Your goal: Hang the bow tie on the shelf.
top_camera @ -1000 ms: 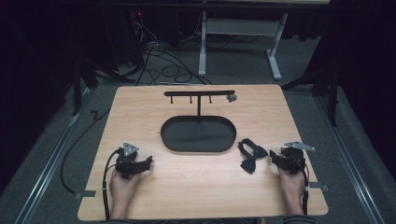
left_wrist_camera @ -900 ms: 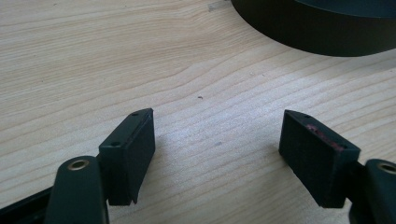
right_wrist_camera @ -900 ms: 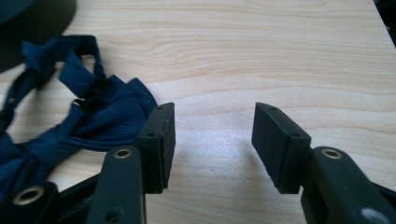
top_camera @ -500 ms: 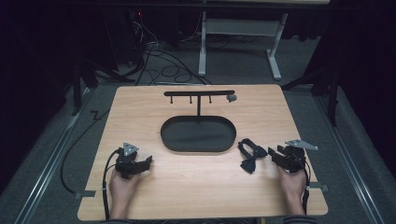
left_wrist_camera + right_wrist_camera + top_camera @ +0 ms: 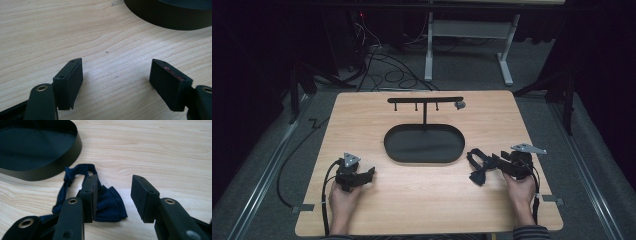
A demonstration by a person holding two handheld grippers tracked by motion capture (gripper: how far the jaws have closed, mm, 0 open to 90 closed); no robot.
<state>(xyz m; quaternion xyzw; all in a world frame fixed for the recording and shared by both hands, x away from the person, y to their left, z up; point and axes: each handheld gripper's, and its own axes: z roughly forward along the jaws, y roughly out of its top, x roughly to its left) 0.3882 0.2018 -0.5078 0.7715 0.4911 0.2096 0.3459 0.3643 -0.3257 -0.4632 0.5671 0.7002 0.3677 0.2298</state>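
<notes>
A dark blue bow tie (image 5: pixel 478 165) lies on the wooden table (image 5: pixel 422 200), right of the black oval tray (image 5: pixel 424 159). My right gripper (image 5: pixel 496 164) points at it from the right, open. Its jaws have just been closing. In the right gripper view the bow tie (image 5: pixel 110 205) lies mostly behind the left jaw, one wing reaching into the gap of the right gripper (image 5: pixel 114 180), and neither pad presses on it. My left gripper (image 5: pixel 366 175) rests at the front left, open over bare wood. The left gripper (image 5: pixel 116 63) holds nothing between its jaws.
A black T-shaped rack (image 5: pixel 425 100) with small hooks rises behind the tray, with a small grey piece (image 5: pixel 459 104) at its right end. The tray wall (image 5: pixel 170 17) stands beyond the left jaws, and the tray wall (image 5: pixel 50 170) lies left of the bow tie. Cables cross the floor behind the table.
My right gripper has lifted slightly and shifted a little toward the bow tie, with its jaws narrower than before. The bow tie and the left gripper have stayed where they were.
</notes>
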